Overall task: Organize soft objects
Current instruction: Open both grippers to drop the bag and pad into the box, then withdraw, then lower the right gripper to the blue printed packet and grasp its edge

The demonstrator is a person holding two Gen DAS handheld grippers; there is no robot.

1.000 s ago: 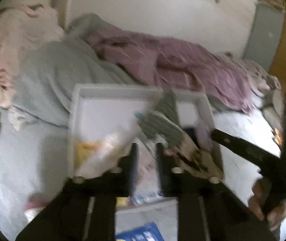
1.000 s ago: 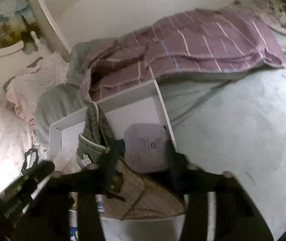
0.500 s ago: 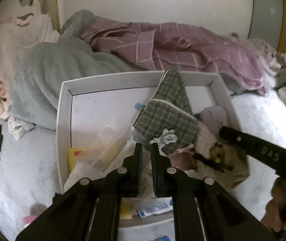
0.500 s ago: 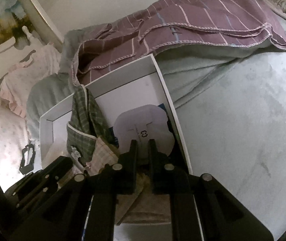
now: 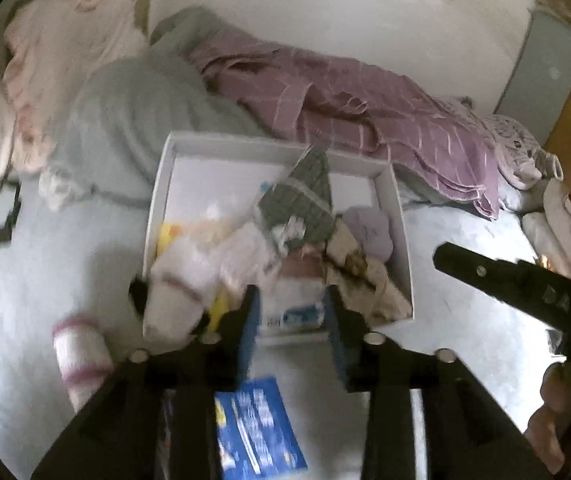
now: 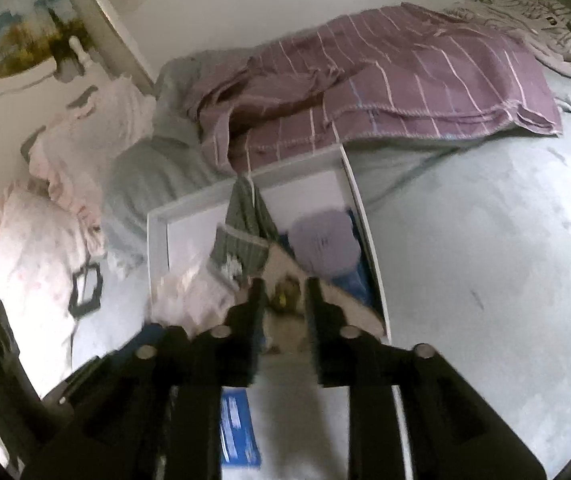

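Several soft things already lie in the white box (image 5: 399, 216) on the bed: a green checked cloth (image 5: 305, 200), a lilac pouch (image 5: 369, 228) and pale, crumpled pieces. A striped sock (image 5: 81, 356) is outside, so work remains. Left gripper (image 5: 291, 312) and right gripper (image 6: 283, 300) have just been opening; both jaws stand apart, empty.

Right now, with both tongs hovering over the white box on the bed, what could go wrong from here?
1. The green checked cloth hangs over the white box's far rim and could slide out if snagged.
2. The box is heaped; grabbing one item may drag its neighbours along.
3. The left tongs and right tongs, both open and empty, work close together and could collide.
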